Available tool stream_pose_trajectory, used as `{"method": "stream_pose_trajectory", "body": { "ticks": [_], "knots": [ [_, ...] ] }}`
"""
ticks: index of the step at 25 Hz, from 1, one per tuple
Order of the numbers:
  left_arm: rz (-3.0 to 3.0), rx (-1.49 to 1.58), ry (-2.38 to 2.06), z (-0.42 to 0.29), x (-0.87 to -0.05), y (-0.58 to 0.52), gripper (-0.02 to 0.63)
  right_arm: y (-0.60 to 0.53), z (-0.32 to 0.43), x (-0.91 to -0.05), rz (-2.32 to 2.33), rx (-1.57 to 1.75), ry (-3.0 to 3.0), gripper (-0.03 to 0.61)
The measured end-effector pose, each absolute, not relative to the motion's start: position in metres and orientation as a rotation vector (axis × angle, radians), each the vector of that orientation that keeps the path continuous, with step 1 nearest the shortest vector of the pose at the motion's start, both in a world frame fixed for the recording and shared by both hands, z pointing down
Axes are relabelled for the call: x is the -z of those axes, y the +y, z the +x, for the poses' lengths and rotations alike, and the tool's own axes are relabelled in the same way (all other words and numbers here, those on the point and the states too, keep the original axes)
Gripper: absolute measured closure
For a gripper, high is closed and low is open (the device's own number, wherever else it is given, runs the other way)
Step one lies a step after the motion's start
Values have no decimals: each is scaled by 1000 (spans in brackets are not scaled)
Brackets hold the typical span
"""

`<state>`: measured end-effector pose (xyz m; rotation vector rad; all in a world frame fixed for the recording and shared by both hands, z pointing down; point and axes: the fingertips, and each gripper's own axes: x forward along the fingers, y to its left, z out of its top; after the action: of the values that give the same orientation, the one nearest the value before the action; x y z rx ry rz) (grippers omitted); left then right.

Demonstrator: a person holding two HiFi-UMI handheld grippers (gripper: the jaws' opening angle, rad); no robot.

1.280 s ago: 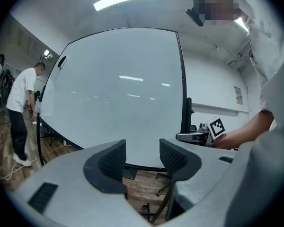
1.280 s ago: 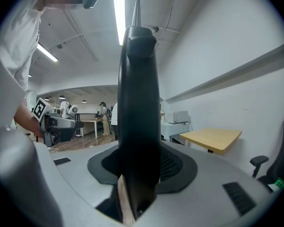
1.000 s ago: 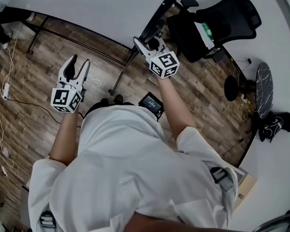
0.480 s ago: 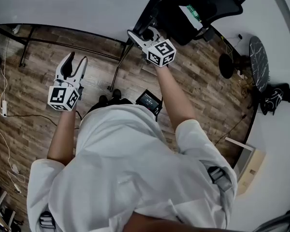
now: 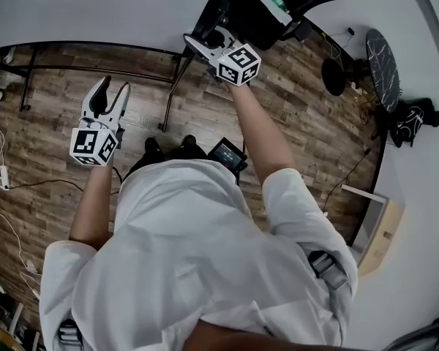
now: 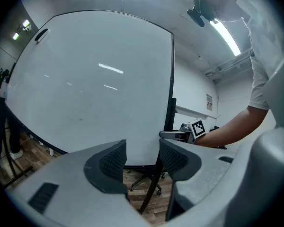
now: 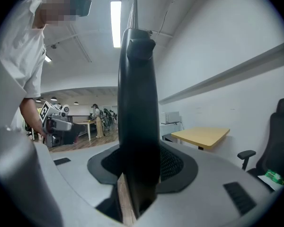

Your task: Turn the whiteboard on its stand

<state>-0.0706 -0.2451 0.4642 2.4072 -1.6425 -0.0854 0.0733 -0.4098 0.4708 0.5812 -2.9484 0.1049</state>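
The whiteboard (image 5: 95,9) stands upright on its stand on the wood-plank floor (image 5: 51,189). Its blank white face takes up the top left of the head view and most of the left gripper view.

The right gripper (image 7: 139,164) is clamped on the whiteboard's black side frame (image 7: 137,79). In the right gripper view the dark upright bar fills the gap and both ribbed pads press against it. The head view shows this gripper at the board's right-hand edge, with the person's arm reaching out to it.

The left gripper (image 6: 143,156) holds nothing. Its jaws stand a moderate way apart, and through the gap show the board's white face and lower edge, well clear of the pads. In the head view it is in front of the board's face, to the left of the clamped edge and apart from the board.

A black stand leg (image 5: 174,97) slopes from below the clamped edge down to the floor. A black office chair (image 5: 293,2) stands just beyond that edge, on the board's far side. Past the frame, beside a white wall, the right gripper view shows a yellow-topped table (image 7: 201,136). A white cable (image 5: 0,189) trails over the floor in front of the board's left part. The person, in a white shirt (image 5: 197,254), stands close before the clamped edge.
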Motion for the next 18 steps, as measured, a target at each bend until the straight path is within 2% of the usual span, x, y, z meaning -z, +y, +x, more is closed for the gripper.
{"method": "stream_pose_trajectory", "body": {
  "ticks": [18],
  "knots": [
    [2476,44,-1651,30,-443,-257,399,-399,131,-473,576,-87,-2971,411]
  ]
}}
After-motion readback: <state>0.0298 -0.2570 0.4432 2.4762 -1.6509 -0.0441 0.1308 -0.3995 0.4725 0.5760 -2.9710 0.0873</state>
